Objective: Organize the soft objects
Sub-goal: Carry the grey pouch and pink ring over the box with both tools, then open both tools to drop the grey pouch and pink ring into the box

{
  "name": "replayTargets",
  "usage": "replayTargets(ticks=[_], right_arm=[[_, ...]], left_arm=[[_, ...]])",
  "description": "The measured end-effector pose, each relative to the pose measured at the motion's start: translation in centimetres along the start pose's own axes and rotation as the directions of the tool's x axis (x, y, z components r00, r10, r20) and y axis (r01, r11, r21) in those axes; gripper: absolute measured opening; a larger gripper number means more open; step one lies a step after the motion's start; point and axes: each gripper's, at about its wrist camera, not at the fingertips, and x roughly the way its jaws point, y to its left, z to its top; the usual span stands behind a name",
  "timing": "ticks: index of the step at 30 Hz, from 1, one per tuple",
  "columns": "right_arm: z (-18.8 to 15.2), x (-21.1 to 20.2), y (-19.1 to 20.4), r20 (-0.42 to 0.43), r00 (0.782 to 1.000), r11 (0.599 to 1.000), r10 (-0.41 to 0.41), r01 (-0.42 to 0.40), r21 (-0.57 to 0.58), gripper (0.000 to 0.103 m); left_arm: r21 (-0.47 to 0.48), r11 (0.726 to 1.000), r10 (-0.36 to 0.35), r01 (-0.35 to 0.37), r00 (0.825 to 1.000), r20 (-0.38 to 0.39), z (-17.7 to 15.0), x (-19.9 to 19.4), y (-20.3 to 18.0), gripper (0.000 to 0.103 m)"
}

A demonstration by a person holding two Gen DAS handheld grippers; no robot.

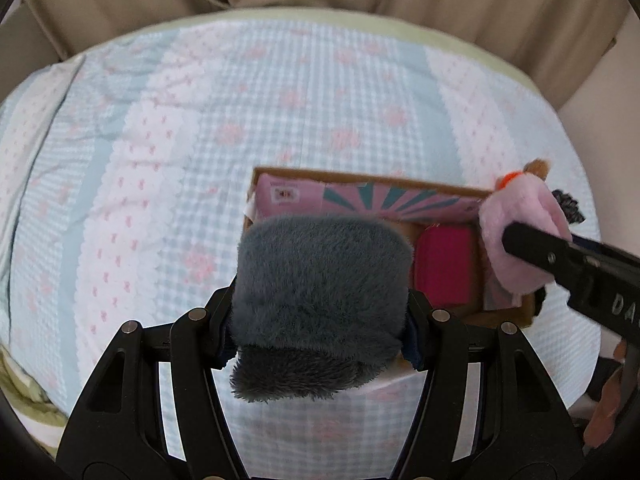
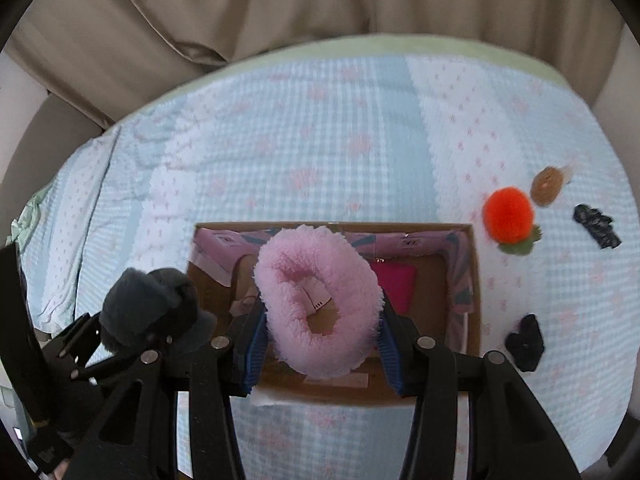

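Observation:
My left gripper (image 1: 320, 312) is shut on a grey furry plush (image 1: 320, 296) and holds it above the near left corner of an open cardboard box (image 1: 304, 172). My right gripper (image 2: 320, 320) is shut on a pink fluffy ring (image 2: 316, 300) with a white tag, over the same box (image 2: 472, 280). A magenta pouch (image 2: 394, 282) lies inside the box. The pink ring (image 1: 516, 240) and right gripper (image 1: 520, 240) show at the right of the left wrist view; the grey plush (image 2: 148, 304) and left gripper (image 2: 132, 344) show at the left of the right wrist view.
The box sits on a bed with a blue and pink checked cover (image 2: 320, 140). To its right lie an orange pompom with a green leaf (image 2: 508, 214), a brown round plush (image 2: 546, 186) and two black scrunchies (image 2: 596, 226) (image 2: 526, 342). Beige curtains (image 2: 280, 8) hang behind the bed.

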Motion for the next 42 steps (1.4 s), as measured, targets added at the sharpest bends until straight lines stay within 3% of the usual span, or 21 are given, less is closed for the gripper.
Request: replayTargets(ticks=[10, 16, 18, 19, 20, 21, 22, 23, 30, 42], right_arm=[[1.5, 8.9, -1.3, -0.193, 0.980, 0.999, 0.038, -0.037, 0.009, 0.045], [2.1, 11.5, -2.2, -0.246, 0.966, 0.996, 0.077, -0.064, 0.058, 0.045], [2.4, 11.9, -2.3, -0.256, 0.963, 0.995, 0.085, -0.071, 0.063, 0.045], [2.4, 12.3, -2.4, -0.267, 0.959, 0.994, 0.095, -0.079, 0.071, 0.050], [2.4, 12.8, -2.5, -0.280, 0.954, 0.993, 0.107, -0.087, 0.082, 0.064], [2.4, 13.1, -2.6, -0.288, 0.951, 0.992, 0.114, -0.091, 0.090, 0.075], [2.4, 13.3, -2.7, -0.288, 0.951, 0.991, 0.115, -0.092, 0.093, 0.097], [2.3, 13.3, -2.8, -0.279, 0.954, 0.992, 0.112, -0.090, 0.093, 0.103], [1.6, 12.7, -3.8, -0.262, 0.957, 0.988, 0.127, -0.098, 0.120, 0.103], [1.2, 7.7, -2.4, -0.153, 0.986, 0.997, 0.073, -0.067, 0.042, 0.103]], left_arm=[[0.087, 0.996, 0.029, -0.017, 0.990, -0.140, -0.8, 7.7, -1.0, 0.059], [0.112, 0.994, 0.026, -0.006, 0.982, -0.185, -0.6, 10.3, -2.3, 0.059], [0.126, 0.992, 0.022, 0.002, 0.982, -0.188, -0.5, 10.6, -2.8, 0.064], [0.133, 0.991, 0.024, 0.000, 0.983, -0.183, -0.6, 10.6, -3.1, 0.075], [0.141, 0.990, 0.022, 0.003, 0.984, -0.179, -0.6, 10.6, -3.3, 0.092], [0.144, 0.990, 0.017, 0.010, 0.983, -0.181, -0.6, 10.6, -3.5, 0.101], [0.142, 0.990, 0.006, 0.021, 0.983, -0.186, -0.6, 10.6, -3.6, 0.103], [0.139, 0.990, -0.008, 0.034, 0.983, -0.184, -0.7, 10.5, -3.8, 0.103], [0.168, 0.985, -0.004, 0.036, 0.982, -0.190, -1.4, 9.8, -4.5, 0.103], [0.157, 0.987, -0.014, 0.032, 0.993, -0.120, -1.8, 4.9, -4.0, 0.103]])
